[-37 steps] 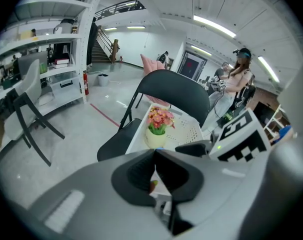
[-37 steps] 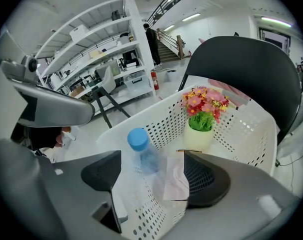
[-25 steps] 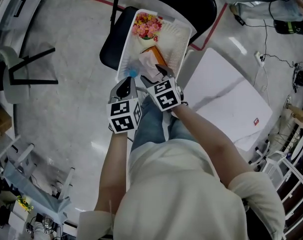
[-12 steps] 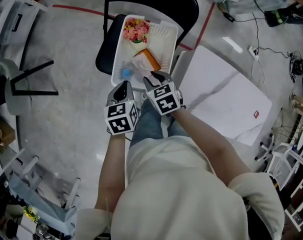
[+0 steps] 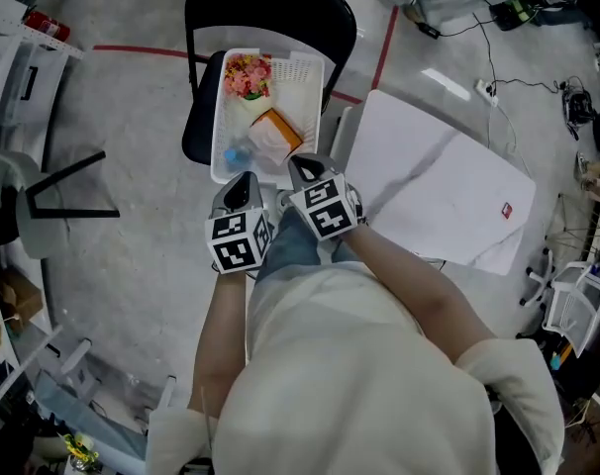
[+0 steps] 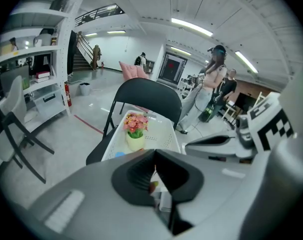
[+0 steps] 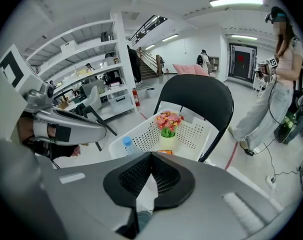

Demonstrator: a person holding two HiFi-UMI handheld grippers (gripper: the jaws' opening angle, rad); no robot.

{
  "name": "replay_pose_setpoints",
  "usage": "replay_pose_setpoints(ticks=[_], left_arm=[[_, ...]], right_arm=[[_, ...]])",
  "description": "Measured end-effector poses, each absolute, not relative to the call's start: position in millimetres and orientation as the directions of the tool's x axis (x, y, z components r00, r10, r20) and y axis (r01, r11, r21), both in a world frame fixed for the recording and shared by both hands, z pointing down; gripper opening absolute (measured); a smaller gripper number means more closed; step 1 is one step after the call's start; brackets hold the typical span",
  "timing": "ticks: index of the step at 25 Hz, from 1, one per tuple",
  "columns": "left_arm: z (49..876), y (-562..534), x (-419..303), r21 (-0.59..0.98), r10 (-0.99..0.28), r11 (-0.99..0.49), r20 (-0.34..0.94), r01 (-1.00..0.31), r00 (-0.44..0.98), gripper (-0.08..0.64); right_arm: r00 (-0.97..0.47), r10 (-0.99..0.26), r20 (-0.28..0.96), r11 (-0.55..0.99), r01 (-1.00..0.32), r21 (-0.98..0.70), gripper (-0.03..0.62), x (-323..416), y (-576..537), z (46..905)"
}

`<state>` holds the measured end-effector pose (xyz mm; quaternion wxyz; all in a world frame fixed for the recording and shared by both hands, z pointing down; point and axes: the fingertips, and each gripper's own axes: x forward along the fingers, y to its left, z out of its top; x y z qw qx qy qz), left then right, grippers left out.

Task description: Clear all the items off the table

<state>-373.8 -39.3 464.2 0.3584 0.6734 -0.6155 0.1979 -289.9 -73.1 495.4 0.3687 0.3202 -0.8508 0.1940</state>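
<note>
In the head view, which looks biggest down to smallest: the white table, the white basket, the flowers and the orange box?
1. White table
2. White basket
3. Flowers and orange box: these two look about the same size, so I can't rank one over the other.

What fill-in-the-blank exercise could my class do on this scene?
1. The white basket stands on a ____ chair.
2. The flowers in the basket are mainly ____.
3. The bottle in the basket has a ____ cap.
4. In the head view, the white table stands to the ____ of the chair.

Missing words: black; pink; blue; right.
</note>
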Motion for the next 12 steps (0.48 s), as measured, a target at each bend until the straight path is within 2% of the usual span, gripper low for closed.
replay_pose_setpoints(ticks=[12], left_arm=[[446.2,-60.3,-311.7,0.184,-0.663,-0.205,0.696,-0.961,0.275,0.009]], right_arm=[[-0.482,-0.492,0.725,0.632,-0.77,-0.083,-0.002,-230.0,-77.4,468.7]])
